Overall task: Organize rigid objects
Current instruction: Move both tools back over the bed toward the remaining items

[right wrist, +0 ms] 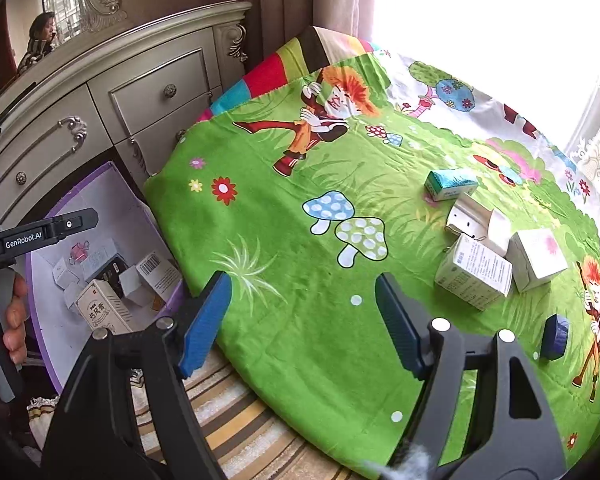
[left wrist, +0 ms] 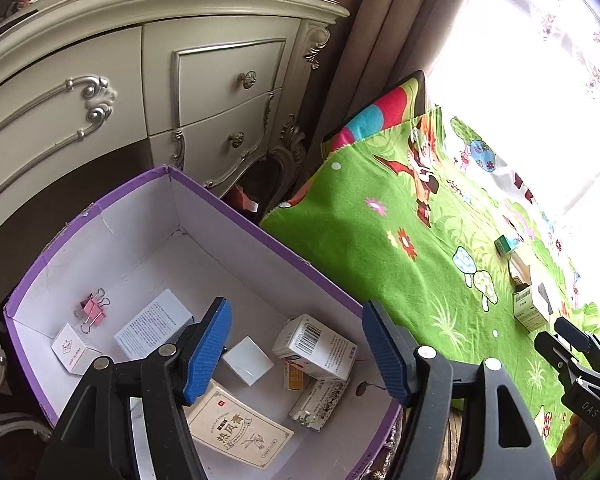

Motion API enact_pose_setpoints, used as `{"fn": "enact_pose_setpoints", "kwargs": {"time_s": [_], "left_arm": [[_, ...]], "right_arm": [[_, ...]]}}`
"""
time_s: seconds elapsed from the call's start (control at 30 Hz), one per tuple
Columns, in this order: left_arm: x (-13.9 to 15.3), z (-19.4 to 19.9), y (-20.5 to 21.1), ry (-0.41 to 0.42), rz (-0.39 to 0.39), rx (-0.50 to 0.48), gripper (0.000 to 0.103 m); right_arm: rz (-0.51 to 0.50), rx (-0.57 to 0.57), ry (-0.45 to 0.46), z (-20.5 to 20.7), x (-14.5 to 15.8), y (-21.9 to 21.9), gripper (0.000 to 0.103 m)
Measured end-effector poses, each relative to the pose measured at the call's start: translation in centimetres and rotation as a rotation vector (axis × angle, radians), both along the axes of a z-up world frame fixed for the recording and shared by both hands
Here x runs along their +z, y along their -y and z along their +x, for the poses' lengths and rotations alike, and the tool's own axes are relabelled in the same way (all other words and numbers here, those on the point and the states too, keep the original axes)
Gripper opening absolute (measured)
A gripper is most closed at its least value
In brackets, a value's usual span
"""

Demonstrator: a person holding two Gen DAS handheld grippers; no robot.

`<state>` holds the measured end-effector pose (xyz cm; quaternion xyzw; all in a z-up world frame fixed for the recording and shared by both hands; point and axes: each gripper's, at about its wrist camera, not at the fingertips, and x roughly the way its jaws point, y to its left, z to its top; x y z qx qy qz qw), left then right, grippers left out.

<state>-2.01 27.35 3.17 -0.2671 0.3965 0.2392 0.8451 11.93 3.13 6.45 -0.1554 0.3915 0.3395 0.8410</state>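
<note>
the left gripper (left wrist: 296, 350) points steeply down over the purple box (left wrist: 100, 208), its blue-padded jaws spread apart with nothing between them. in the right wrist view the person's left hand (right wrist: 8, 320) wraps the grey trigger of that gripper at the frame's left edge, and its black body reads "GenRobot.AI". the right gripper (right wrist: 304, 322) also tilts down, over the near edge of the green cartoon blanket (right wrist: 300, 320), jaws wide and empty – no pad touches anything. its black tip shows at the right edge of the left wrist view, marked "DAS".

inside the box lie several small cartons: a beige carton (left wrist: 240, 432) printed with large chinese characters, a white barcode carton (left wrist: 314, 346) resting tilted on others, a plain white cube (left wrist: 247, 361), a white carton with fine print (left wrist: 154, 324) too small to read, a small white box with a red diamond mark (left wrist: 73, 350), and a pink binder clip (left wrist: 92, 310) near the far wall.

still on the blanket, well apart from the box – a teal-and-white carton (right wrist: 451, 184), an opened white carton (right wrist: 476, 222), a text-covered white carton (right wrist: 474, 272), a white box with a pink smudge (right wrist: 537, 258) and a dark blue lid (right wrist: 555, 337).
</note>
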Motion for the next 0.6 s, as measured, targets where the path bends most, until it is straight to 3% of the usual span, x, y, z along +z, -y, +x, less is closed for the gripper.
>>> {"fn": "enact_pose_setpoints", "kwargs": {"time_s": [0.6], "left_arm": [[1.5, 8.4, 9.3, -0.011, 0.037, -0.218, 0.075]], "right_arm": [[0.04, -0.368, 0.005, 8.4, -1.0, 13.3, 0.084]]}}
